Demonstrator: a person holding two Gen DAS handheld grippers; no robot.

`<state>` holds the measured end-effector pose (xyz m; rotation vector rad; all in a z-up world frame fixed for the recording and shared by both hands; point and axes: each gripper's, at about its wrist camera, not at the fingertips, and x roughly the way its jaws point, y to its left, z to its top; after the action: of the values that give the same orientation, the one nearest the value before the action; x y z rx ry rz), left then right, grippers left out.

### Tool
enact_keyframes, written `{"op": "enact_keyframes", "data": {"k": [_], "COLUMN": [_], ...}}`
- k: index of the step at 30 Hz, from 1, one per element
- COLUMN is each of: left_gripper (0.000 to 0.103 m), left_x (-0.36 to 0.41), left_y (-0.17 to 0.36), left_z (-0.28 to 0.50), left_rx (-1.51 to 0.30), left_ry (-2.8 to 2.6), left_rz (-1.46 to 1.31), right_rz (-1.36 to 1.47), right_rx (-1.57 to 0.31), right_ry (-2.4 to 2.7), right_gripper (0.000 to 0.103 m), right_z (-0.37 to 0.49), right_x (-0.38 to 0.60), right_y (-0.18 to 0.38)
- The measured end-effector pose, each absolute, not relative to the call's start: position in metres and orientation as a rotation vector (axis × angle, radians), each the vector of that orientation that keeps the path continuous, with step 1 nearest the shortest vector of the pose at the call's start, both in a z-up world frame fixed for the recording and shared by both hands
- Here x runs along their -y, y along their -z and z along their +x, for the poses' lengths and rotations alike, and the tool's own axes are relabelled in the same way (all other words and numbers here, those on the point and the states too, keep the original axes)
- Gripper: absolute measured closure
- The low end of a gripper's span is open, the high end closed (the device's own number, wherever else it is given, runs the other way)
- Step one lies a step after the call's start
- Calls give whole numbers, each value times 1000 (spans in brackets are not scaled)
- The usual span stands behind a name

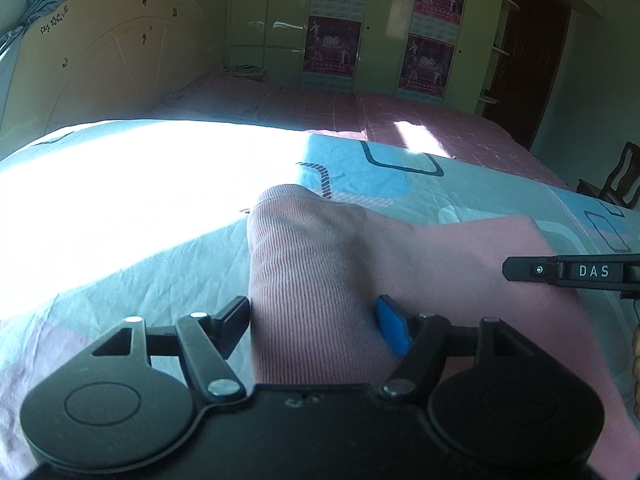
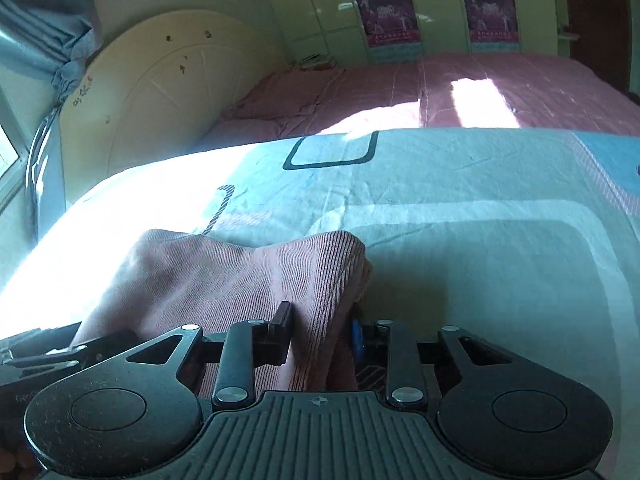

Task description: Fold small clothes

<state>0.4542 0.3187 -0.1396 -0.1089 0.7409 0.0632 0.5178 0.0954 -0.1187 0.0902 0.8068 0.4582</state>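
A pink ribbed garment (image 1: pixel 320 248) lies on a light blue patterned bedspread (image 1: pixel 120 280), one end bunched up into a raised fold. My left gripper (image 1: pixel 315 326) is open, its black and blue pads standing on either side of that fold without pinching it. The right gripper's black finger (image 1: pixel 516 270) reaches in from the right over the cloth. In the right wrist view the right gripper (image 2: pixel 320 330) is shut on a doubled edge of the pink garment (image 2: pixel 240 272), and the cloth fills the gap between the pads. The garment's near part is hidden under both grippers.
The bedspread (image 2: pixel 480 240) spreads wide to the right, with a bright sun patch on its left. Beyond it lie a pink checked sheet (image 1: pixel 400 120), a cream headboard (image 1: pixel 112 60) and a wardrobe with posters (image 1: pixel 336 40). A wooden chair (image 1: pixel 620 180) stands at the far right.
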Motion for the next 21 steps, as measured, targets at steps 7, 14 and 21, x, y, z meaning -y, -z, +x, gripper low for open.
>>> {"op": "enact_keyframes", "data": {"k": [7,14,21], "left_gripper": [30,33,34], "left_x": [-318,-309,-295], "left_y": [123,115,122], "left_z": [421,353,319], "left_rx": [-713,-711,-721], "left_ry": [-85,-65,-79], "left_rz": [-125,-69,-117], "right_rz": [71,128,-3], "right_rx": [-795,-785,-796], "right_ry": [-413,-544,-590], "right_gripper": [75,75,75], "right_z": [505,435,380], "right_x": [-86,-68,-86], "right_y": [113,81,99]}}
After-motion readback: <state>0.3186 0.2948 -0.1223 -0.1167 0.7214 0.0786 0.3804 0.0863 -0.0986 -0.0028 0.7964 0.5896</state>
